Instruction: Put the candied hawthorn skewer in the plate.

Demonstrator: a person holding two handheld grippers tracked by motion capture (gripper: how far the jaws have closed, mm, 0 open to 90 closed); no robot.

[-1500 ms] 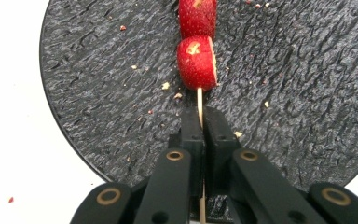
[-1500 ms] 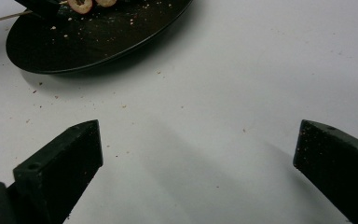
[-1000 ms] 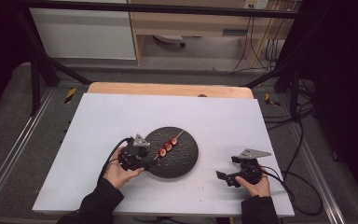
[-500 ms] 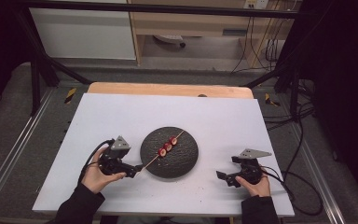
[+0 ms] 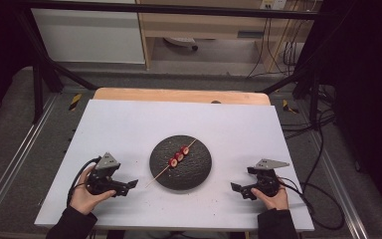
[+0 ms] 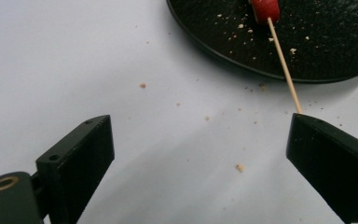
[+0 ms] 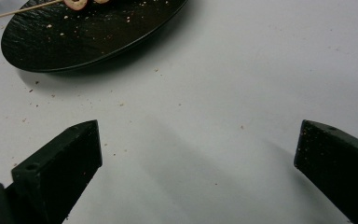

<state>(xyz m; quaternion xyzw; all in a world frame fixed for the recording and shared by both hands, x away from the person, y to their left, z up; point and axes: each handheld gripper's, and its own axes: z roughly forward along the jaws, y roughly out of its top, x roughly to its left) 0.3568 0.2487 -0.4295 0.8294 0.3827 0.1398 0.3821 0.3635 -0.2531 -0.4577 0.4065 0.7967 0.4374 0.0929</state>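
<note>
A thin wooden skewer threaded with three red fruit slices (image 5: 178, 157) lies slantwise across the round black textured plate (image 5: 199, 174) at the frame's centre. It looks light, stiff and snappable; the bare stick end at lower left is the best hold. The left gripper (image 5: 127, 185), jaws just opened wide and empty, sits lower left; the right gripper (image 5: 238, 189) gapes lower right.

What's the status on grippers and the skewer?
Left gripper open, jaws just opened, nothing between them. Right gripper open, empty. Skewer lies on black plate, stick end overhanging the rim. Nothing in the way.
</note>
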